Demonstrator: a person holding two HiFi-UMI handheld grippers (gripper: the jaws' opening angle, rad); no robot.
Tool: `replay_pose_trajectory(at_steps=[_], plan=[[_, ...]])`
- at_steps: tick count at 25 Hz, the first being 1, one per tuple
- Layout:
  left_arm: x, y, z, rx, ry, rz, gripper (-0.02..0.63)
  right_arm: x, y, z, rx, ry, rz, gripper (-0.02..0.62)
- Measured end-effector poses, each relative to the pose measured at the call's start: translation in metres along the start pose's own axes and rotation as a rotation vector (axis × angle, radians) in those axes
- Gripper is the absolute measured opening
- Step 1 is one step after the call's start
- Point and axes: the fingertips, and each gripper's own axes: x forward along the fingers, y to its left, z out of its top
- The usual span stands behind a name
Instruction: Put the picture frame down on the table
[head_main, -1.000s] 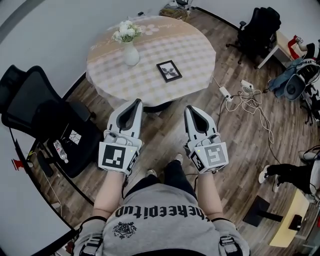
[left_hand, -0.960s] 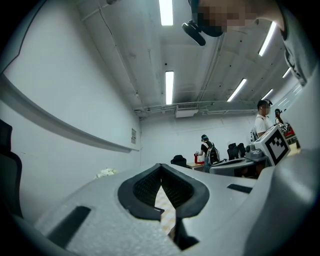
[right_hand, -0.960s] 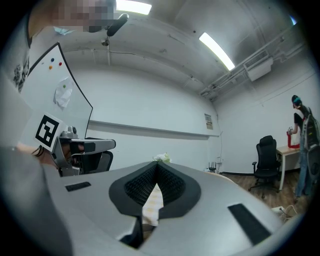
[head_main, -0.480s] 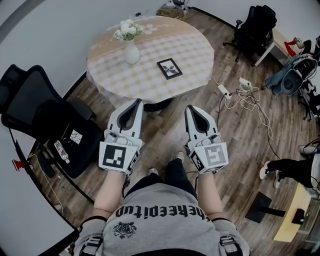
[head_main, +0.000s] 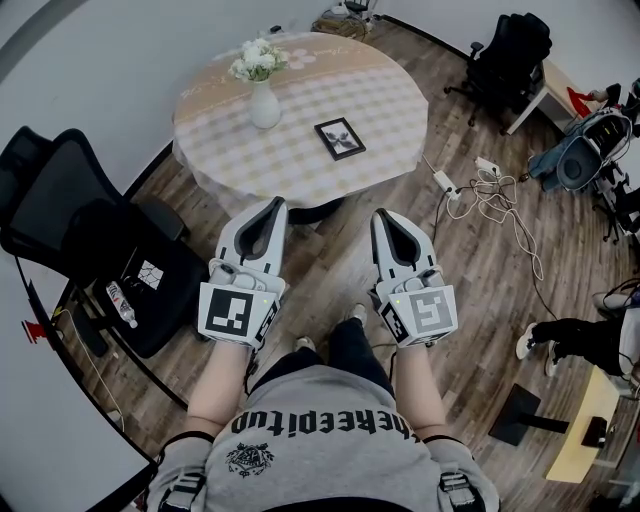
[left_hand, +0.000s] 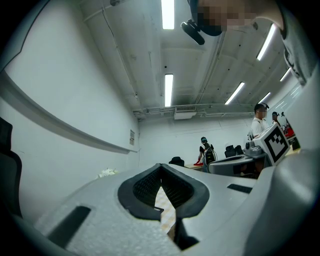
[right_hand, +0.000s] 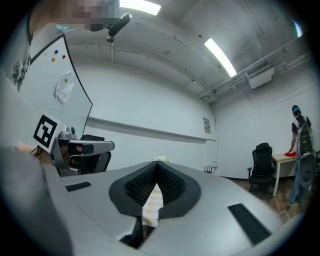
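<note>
We hold both grippers closed and empty, short of the round worktop.

Our left gripper (head_main: 268, 204) and right gripper (head_main: 385, 216) sit side by side over the wood floor (head_main: 480, 270), each with its jaws pressed together at the tips and nothing between them. The picture frame (head_main: 339, 138) lies flat on the checked worktop (head_main: 385, 105), well apart from both grippers, with a white vase (head_main: 264, 106) of flowers near it. A black chair (head_main: 60, 205) stands to our left.

Checked cloth drapes the table (head_main: 380, 110); floor (head_main: 500, 290) of wood planks; vase (head_main: 264, 106) glossy white.
</note>
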Motion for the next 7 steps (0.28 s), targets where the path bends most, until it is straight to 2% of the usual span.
replay_pose_trajectory(at_steps=[7], plan=[[-0.002, 0.015, -0.002, -0.007, 0.002, -0.003, 0.015, 0.012, 0.014, 0.004, -0.02, 0.005, 0.009, 0.006]])
